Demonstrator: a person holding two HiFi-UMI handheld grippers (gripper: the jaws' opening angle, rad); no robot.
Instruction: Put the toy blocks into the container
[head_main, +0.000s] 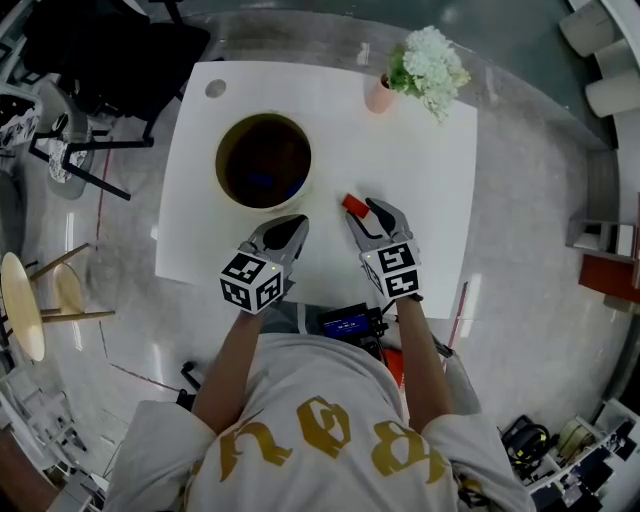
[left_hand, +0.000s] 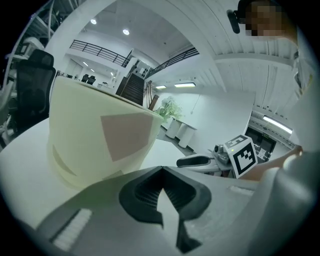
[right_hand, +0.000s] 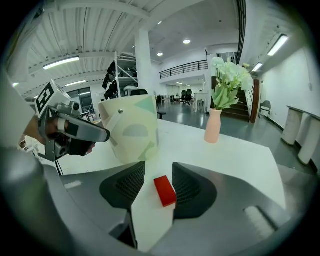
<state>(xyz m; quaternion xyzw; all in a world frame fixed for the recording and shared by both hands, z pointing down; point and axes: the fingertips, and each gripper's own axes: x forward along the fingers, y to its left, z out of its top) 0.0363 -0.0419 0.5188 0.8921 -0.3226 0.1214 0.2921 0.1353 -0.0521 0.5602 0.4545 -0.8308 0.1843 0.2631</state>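
Note:
A red block (head_main: 354, 204) (right_hand: 165, 190) lies flat on the white table (head_main: 420, 180). My right gripper (head_main: 366, 212) (right_hand: 156, 175) is open, and the block rests between its jaws, nearer the right one, untouched by either pad. The cream container (head_main: 263, 160) (left_hand: 95, 135) (right_hand: 131, 130) stands left of the block, its inside dark with a dim blue shape at the bottom. My left gripper (head_main: 290, 228) (left_hand: 161, 172) is shut and empty, low over the table just in front of the container.
A pink vase (head_main: 380, 95) (right_hand: 213, 127) with white flowers (head_main: 430, 65) stands at the table's far edge. A black chair (head_main: 110, 50) and a wooden stool (head_main: 25, 300) are off to the left. The table's near edge runs just below both grippers.

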